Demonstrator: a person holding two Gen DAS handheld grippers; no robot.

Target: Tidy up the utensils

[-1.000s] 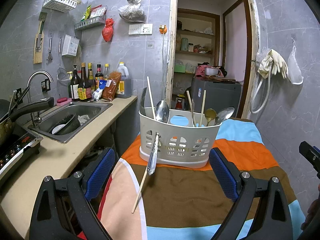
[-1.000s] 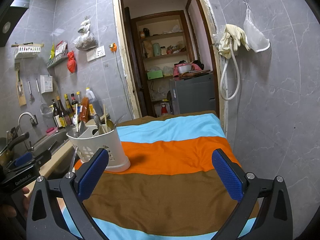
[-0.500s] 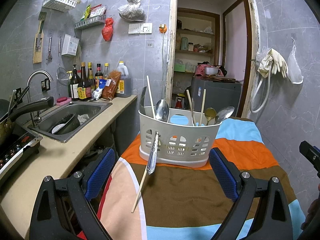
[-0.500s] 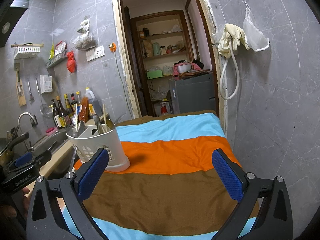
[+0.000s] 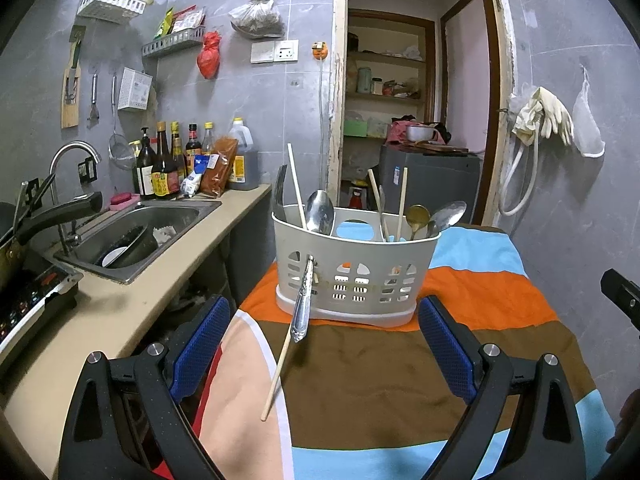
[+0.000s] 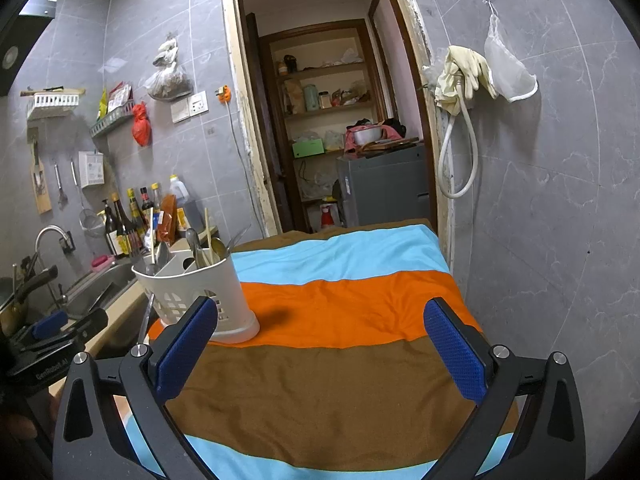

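Utensil caddy (image 5: 356,276) stands upright on the striped cloth (image 5: 380,380) near its left edge, holding spoons and chopsticks, while left gripper (image 5: 324,354) and right gripper (image 6: 320,354) hover with fingers spread wide, empty.

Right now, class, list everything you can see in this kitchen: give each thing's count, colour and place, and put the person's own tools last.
utensil basket: one, white, on the striped cloth's orange band.
spoons: at least three, silver and gold, standing in the basket.
chopsticks: three upright in the basket, pale wood.
loose chopstick: one, pale, sticking out through the basket's front over the cloth.
metal handle: one, silver, poking out through the same front.
striped cloth: one, blue, orange and brown, covering the table.
sink: one, steel, in the beige counter on the left.
bottles: several, dark, behind the sink.
rubber gloves: cream, hung on the right wall.
left gripper: open, blue pads.
right gripper: open, blue pads.
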